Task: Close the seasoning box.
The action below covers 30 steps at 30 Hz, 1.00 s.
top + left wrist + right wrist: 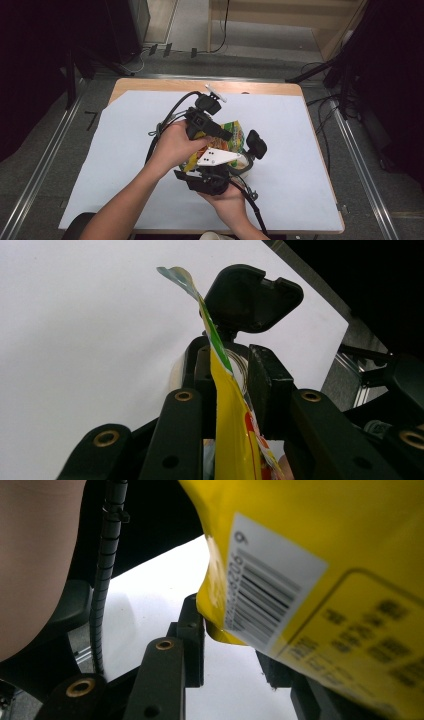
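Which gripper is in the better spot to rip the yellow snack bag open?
Left, probably. The left gripper pinches the thin top edge of the yellow bag, where a tear would likely start. The right gripper holds the bag's wide body near the barcode, better for steadying it.

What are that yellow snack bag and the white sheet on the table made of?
The yellow snack bag looks like thin glossy plastic film: it creases, catches light, and carries a printed barcode label. The white sheet looks like matte paper, flat and without shine, though thin plastic can't be ruled out. It covers a wood-look table.
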### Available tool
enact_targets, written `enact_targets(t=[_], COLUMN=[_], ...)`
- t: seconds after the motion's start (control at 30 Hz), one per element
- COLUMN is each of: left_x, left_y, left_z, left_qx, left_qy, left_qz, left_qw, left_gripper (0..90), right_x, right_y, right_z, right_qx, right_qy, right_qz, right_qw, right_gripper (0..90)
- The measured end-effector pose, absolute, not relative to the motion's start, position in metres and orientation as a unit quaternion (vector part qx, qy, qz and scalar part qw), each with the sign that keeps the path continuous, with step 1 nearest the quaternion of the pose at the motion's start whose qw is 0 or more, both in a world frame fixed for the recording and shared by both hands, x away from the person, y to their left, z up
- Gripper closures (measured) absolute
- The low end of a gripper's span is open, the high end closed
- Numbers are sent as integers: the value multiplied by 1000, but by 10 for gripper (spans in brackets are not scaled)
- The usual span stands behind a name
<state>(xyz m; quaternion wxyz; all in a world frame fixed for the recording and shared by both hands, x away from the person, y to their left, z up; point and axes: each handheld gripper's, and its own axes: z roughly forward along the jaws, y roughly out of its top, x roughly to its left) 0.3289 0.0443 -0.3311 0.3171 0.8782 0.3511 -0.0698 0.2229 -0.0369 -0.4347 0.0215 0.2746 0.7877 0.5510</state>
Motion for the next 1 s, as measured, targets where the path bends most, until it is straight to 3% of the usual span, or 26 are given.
enact_targets(t=[1.0], left_x=[326], left_y=[41], left_z=[-331], left_qx=[882], left_qy=[349], left_qz=[-52], left_qw=[313], left_gripper=[772], right_x=[224], right_y=[-37], right_z=[-436], right_qx=[282], right_qy=[790], right_qz=[544], right_qw=[23], right_gripper=[672])
